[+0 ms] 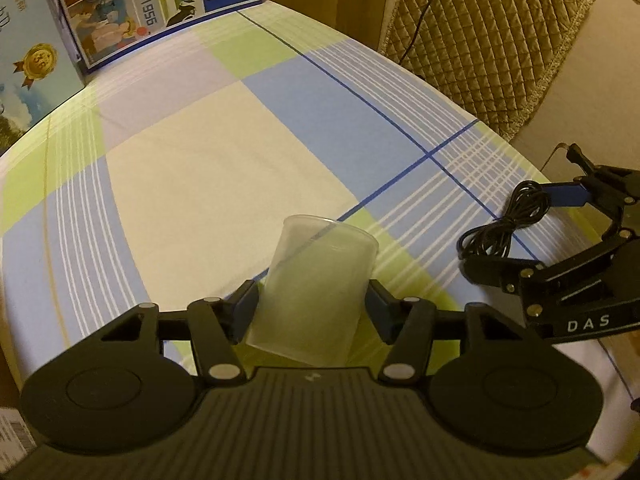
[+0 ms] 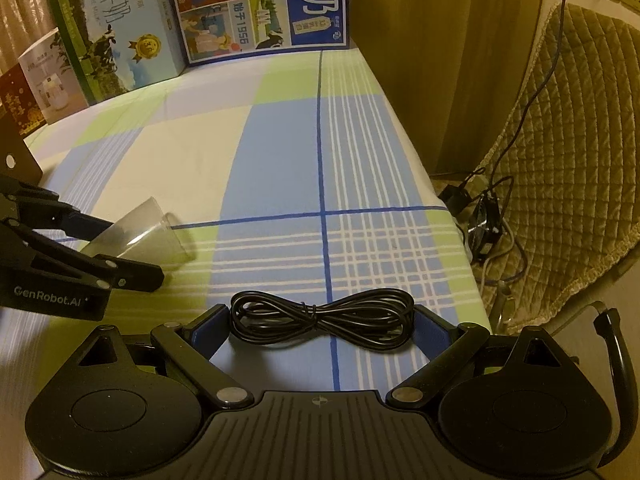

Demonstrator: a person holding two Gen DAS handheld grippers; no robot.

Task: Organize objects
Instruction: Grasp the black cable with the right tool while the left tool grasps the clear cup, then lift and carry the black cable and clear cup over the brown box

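Note:
A clear plastic cup (image 1: 316, 264) lies tilted on the checked tablecloth (image 1: 200, 168), rim pointing away from me. My left gripper (image 1: 312, 285) is shut on it, one blue pad against each side of its wall. In the right wrist view the same cup (image 2: 158, 236) shows at the left, between the left gripper's (image 2: 136, 250) two fingers. A tied bundle of black cable (image 2: 320, 318) lies on the cloth between the fingers of my right gripper (image 2: 320, 310), which stands open around it. The left wrist view shows that cable (image 1: 494, 230) and the right gripper (image 1: 512, 232) at the right.
Milk cartons (image 2: 256, 4) and other boxes (image 2: 44, 76) line the table's far edge. A quilted chair (image 2: 568, 152) with loose cords (image 2: 484, 216) stands past the right edge. The tablecloth (image 2: 280, 152) runs between the grippers and the boxes.

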